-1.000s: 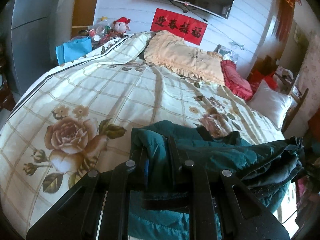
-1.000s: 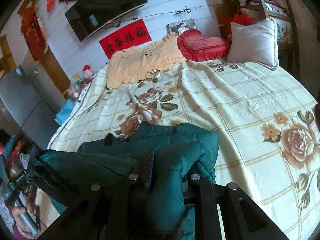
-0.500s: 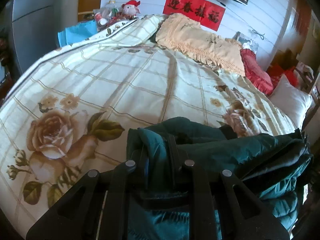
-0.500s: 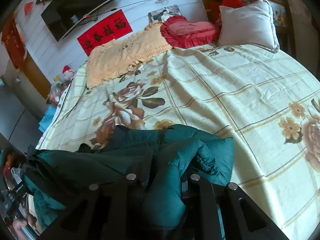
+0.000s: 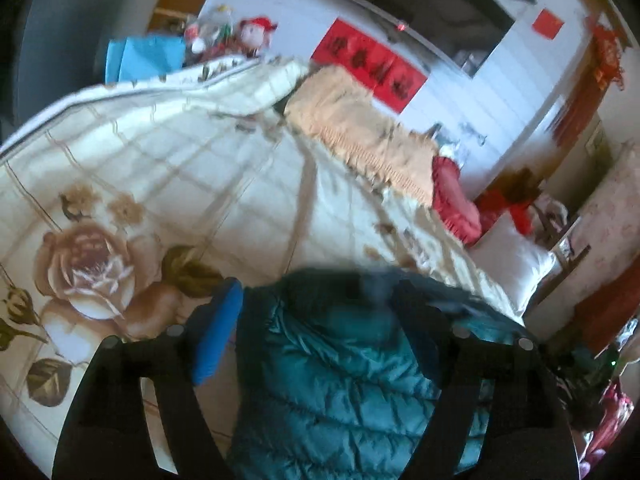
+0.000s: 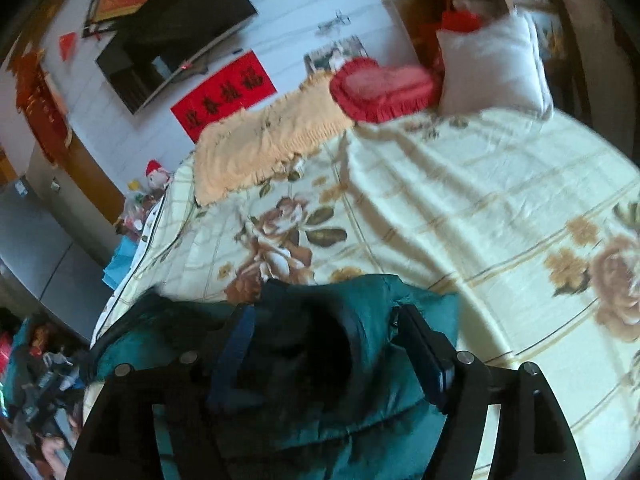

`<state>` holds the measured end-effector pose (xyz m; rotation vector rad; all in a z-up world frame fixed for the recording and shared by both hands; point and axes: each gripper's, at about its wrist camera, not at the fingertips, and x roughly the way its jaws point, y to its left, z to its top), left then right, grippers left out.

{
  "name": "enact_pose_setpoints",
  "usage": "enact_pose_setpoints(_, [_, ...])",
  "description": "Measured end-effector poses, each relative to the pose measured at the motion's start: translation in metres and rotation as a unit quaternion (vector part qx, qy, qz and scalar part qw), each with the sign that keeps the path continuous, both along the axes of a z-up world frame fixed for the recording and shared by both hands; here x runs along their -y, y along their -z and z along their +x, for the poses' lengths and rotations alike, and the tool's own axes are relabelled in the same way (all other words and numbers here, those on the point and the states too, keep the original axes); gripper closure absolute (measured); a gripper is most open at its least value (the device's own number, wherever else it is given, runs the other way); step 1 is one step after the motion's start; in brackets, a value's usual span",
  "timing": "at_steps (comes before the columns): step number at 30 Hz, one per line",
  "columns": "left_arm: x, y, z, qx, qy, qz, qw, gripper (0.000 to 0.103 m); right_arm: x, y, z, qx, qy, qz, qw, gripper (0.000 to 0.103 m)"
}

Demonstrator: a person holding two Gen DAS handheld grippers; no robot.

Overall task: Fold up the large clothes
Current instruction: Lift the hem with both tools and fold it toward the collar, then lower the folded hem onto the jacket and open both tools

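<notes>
Teal puffer jacket is lying bunched on the floral bedspread at the near edge of the bed. Both the left tongs and the right tongs have just been opening and are standing apart, the jacket lying loose between their pads.

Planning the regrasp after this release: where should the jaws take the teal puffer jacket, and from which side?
Probably the far edge of the teal puffer jacket, where it lies bunched on the floral bedspread. Come from the near side, over the jacket, jaws astride that padded rim. It stands up as a thick ridge, easier to pinch than the flat quilted panel. Both grippers' jaws have just opened; jacket sits loose between them.
</notes>
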<state>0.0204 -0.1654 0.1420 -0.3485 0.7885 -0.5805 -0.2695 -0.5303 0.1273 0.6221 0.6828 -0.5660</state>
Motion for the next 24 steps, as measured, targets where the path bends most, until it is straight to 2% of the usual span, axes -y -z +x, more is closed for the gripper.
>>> enact_pose_setpoints(3, [0.009,-0.003,-0.011,0.014,0.003,0.025,0.9996,0.025,-0.020,-0.007,0.009,0.007,-0.028,-0.016,0.999,0.031])
enact_pose_setpoints(5, [0.026,0.001,-0.016,0.020,0.006,0.059,0.9980,0.025,-0.037,-0.003,0.027,-0.013,-0.067,-0.022,0.997,0.031])
enact_pose_setpoints(8, [0.050,0.016,-0.018,0.025,0.007,0.105,0.9941,0.025,-0.069,0.010,0.063,-0.052,-0.120,-0.060,0.990,0.031])
enact_pose_setpoints(10, [0.066,0.032,-0.011,0.012,0.004,0.139,0.9902,0.025,-0.085,0.022,0.090,-0.073,-0.149,-0.077,0.983,0.031])
enact_pose_setpoints(14, [0.085,0.065,0.014,-0.024,-0.013,0.192,0.9810,0.024,-0.093,0.048,0.125,-0.108,-0.164,-0.102,0.975,0.031])
enact_pose_setpoints(18, [0.093,0.083,0.033,-0.034,-0.022,0.215,0.9758,0.017,-0.088,0.080,0.152,-0.154,-0.172,-0.107,0.967,0.031])
enact_pose_setpoints(20, [0.094,0.091,0.039,-0.043,-0.026,0.211,0.9762,0.016,-0.080,0.098,0.161,-0.175,-0.170,-0.090,0.966,0.030])
enact_pose_setpoints(24, [0.102,0.096,0.040,-0.037,-0.030,0.223,0.9737,0.016,-0.070,0.115,0.164,-0.171,-0.160,-0.080,0.969,0.029])
